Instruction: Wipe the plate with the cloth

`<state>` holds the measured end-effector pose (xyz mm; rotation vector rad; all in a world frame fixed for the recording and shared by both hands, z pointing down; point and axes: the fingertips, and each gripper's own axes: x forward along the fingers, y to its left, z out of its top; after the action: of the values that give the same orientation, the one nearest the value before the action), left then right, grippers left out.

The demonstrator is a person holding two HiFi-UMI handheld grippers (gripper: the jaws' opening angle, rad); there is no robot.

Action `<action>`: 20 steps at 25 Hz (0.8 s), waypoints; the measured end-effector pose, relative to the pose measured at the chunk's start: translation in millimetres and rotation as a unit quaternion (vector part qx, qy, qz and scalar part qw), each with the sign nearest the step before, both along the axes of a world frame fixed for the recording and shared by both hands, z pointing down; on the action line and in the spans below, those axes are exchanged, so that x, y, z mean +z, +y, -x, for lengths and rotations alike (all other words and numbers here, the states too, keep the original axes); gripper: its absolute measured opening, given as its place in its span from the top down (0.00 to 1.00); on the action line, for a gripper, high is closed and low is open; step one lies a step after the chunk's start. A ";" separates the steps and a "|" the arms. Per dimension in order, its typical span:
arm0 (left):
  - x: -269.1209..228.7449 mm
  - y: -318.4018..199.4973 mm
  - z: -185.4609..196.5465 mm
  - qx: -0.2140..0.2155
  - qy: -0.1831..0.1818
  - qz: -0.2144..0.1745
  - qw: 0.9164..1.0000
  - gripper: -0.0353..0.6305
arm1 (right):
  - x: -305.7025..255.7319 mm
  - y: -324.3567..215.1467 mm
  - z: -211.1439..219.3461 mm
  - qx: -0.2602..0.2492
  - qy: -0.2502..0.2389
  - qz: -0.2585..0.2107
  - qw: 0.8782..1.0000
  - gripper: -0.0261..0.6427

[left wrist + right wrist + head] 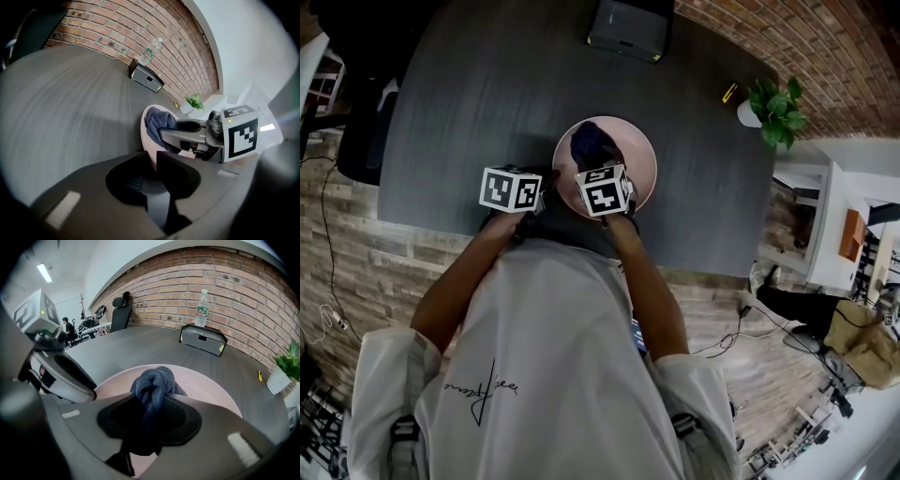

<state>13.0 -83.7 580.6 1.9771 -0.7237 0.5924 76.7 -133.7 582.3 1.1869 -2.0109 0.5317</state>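
One pink plate (639,150) lies near the front edge of the surface (487,94), with the blue cloth (589,142) bunched on it. The right hand-held gripper (150,416) is clamped on the cloth; the left hand-held gripper (152,168) pinches the plate rim. Risk: the rim grip could slip under wiping pressure, sliding the plate off that edge.

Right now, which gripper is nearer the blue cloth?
Right. The right gripper is shut on the cloth, over the plate; the left gripper grips the plate's rim beside it, clear of the cloth.
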 end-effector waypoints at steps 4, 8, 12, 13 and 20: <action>0.1 -0.1 1.4 -0.009 0.007 0.003 1.000 0.83 | 0.0 4.0 5.7 -0.013 -0.003 0.001 1.000 0.76; 0.2 -0.7 1.2 -0.011 0.010 0.004 1.000 0.83 | -0.5 6.1 9.8 -0.023 -0.010 -0.003 1.000 0.76; 0.6 -0.5 1.2 -0.012 0.011 0.006 1.000 0.83 | -0.9 9.2 12.3 -0.029 -0.012 -0.005 0.999 0.76; 0.5 -0.6 1.2 -0.013 0.012 0.006 1.000 0.83 | -1.1 10.5 12.6 -0.030 -0.012 -0.003 0.999 0.76; 1.0 -0.6 1.8 -0.024 0.020 0.008 0.999 0.83 | -0.7 20.4 19.5 -0.052 -0.025 0.000 0.998 0.76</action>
<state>11.2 -84.3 581.6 1.9461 -0.7372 0.5265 57.2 -113.2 581.6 1.0730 -2.1019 0.5137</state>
